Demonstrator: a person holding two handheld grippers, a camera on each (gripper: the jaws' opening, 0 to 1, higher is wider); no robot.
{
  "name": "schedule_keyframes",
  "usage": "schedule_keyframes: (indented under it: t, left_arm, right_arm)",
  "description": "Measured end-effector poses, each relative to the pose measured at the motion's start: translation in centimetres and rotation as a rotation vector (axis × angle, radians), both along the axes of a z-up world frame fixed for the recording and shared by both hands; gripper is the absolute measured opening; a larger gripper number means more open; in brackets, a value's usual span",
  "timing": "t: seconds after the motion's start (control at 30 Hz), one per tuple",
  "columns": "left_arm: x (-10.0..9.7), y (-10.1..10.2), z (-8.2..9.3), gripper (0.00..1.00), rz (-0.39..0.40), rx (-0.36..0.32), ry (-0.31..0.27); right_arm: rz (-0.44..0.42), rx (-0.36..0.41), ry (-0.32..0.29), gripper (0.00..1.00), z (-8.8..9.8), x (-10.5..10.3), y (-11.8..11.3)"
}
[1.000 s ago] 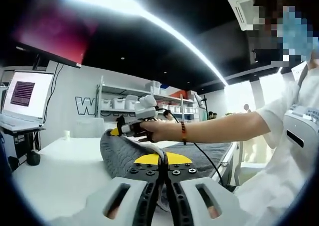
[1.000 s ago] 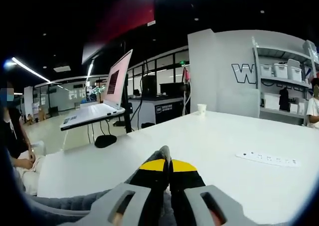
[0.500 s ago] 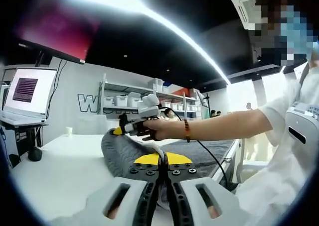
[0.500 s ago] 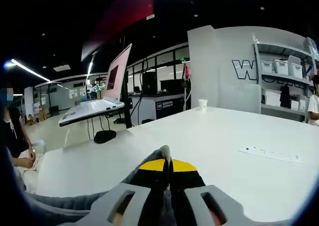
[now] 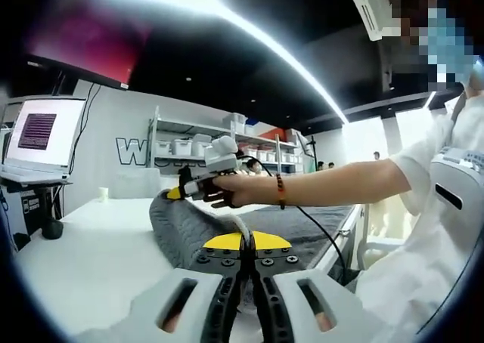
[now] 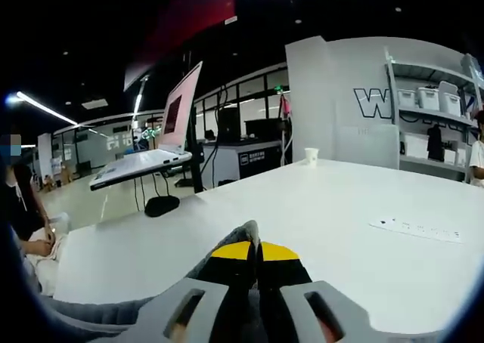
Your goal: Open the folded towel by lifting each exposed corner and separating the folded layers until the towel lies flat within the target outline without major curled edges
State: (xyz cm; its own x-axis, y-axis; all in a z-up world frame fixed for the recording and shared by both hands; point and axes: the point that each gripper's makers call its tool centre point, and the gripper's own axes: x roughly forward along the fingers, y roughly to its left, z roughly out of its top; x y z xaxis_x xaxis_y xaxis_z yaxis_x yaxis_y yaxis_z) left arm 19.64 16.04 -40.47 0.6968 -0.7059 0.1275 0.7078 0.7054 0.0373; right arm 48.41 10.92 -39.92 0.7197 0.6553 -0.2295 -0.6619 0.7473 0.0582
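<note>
- Left gripper view: left tool [image 5: 246,246] pinches the grey towel [image 5: 181,226] edge, raised off the white worktop [image 5: 91,256].
- Right tool [image 5: 180,193] clamps another corner, likely to spread the layers.

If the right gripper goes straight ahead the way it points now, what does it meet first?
Probably nothing soon: beyond the right gripper, shut on the grey towel, lies bare white table. The paper cup stands far off, slightly aside; depth is unclear.

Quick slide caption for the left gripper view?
Both grippers pinch the grey towel above the white table.
</note>
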Motion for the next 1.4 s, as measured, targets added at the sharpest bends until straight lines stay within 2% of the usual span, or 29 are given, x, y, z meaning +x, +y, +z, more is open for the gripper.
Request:
schedule_keyframes:
  t: [0.47, 0.8, 1.1, 1.17, 1.4]
  left_arm:
    - [0.0, 0.8, -1.4, 0.01, 0.012, 0.034, 0.019]
    - [0.0, 1.8, -1.7, 0.01, 0.032, 0.016, 0.029]
    - [0.2, 1.7, -2.1, 0.01, 0.028, 0.009, 0.037]
    - [0.2, 1.8, -2.3, 0.01, 0.032, 0.013, 0.043]
    - [0.5, 3.0, -2.7, 0.01, 0.063, -0.004, 0.052]
  right_arm:
    - [0.013, -0.010, 0.024, 0.00, -1.1, 0.8, 1.2]
    - [0.031, -0.029, 0.039, 0.00, -2.2, -0.1, 1.6]
    - [0.048, -0.044, 0.054, 0.00, -3.4, -0.8, 1.9]
    - [0.055, -0.044, 0.070, 0.00, -3.8, -1.0, 2.2]
    - [0.073, -0.063, 0.070, 0.00, -4.4, -1.4, 3.0]
